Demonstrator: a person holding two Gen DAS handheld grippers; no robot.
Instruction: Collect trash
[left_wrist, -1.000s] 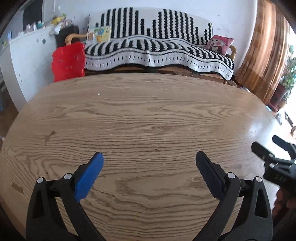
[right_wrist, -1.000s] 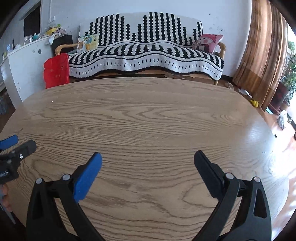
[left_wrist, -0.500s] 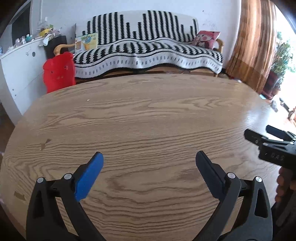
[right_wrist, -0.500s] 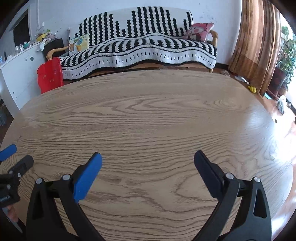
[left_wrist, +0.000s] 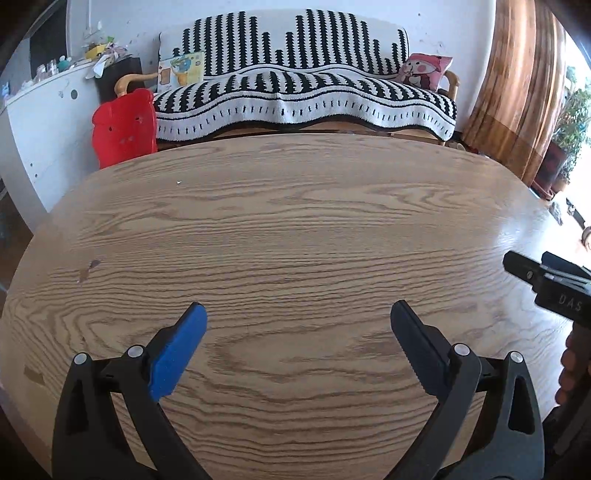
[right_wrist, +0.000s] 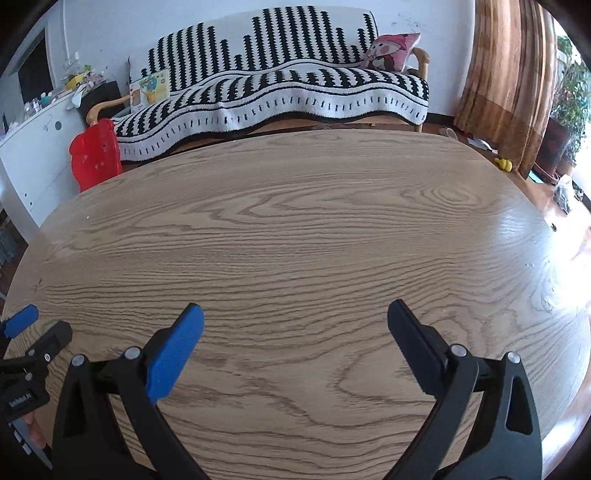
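Trash unseen, left gripper (left_wrist: 298, 314) and right gripper (right_wrist: 295, 314) both spread apart above wooden table (left_wrist: 295, 229)

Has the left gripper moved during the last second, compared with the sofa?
Yes. In its own view the sofa first slid left, then came back right, so the left gripper swung right, then left. Its jaws are wide open over the table.
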